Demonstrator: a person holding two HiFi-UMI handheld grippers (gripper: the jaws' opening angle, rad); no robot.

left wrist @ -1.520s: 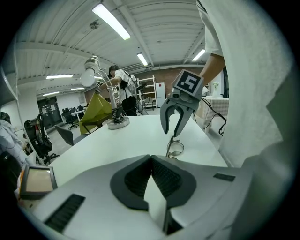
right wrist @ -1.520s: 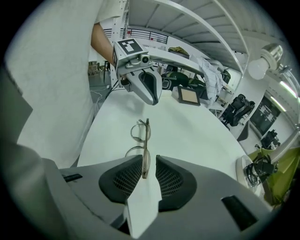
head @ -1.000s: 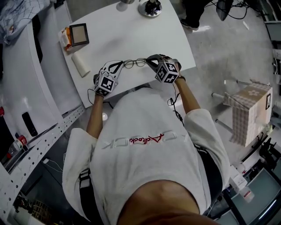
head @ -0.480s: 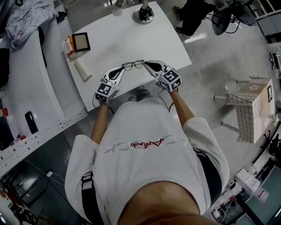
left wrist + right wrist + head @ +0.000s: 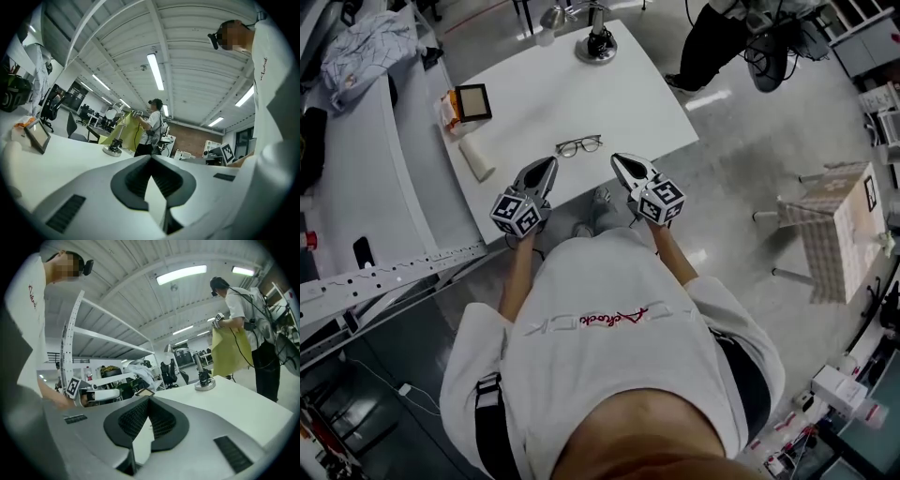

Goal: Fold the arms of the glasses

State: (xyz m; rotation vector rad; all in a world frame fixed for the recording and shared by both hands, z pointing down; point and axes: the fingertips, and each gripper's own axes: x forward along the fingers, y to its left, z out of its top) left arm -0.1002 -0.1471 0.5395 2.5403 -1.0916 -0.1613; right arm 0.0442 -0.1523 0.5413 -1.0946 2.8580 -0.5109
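The glasses (image 5: pixel 578 145), thin dark-rimmed, lie by themselves on the white table (image 5: pixel 628 89) near its front edge. I cannot tell how their arms stand. My left gripper (image 5: pixel 547 165) hangs just short of them on the near left, jaws shut and empty. To their near right, my right gripper (image 5: pixel 618 160) is likewise shut with nothing in it. Both grippers point up and away over the table, and neither touches the glasses. In the left gripper view the left gripper (image 5: pixel 151 161) shows its pads meeting; the right gripper (image 5: pixel 149 401) looks the same in its own view. Neither gripper view shows the glasses.
A lamp base (image 5: pixel 596 47) stands at the table's far end. At the left edge sit a small framed tablet (image 5: pixel 472 101), an orange packet (image 5: pixel 446 110) and a white roll (image 5: pixel 474 157). Beyond the table stands another person (image 5: pixel 239 319). A cloth-covered chair (image 5: pixel 834 225) is on the right.
The glasses were between the two gripper tips; now they lie alone on the table. Both grippers have drawn back toward me and tilted upward.
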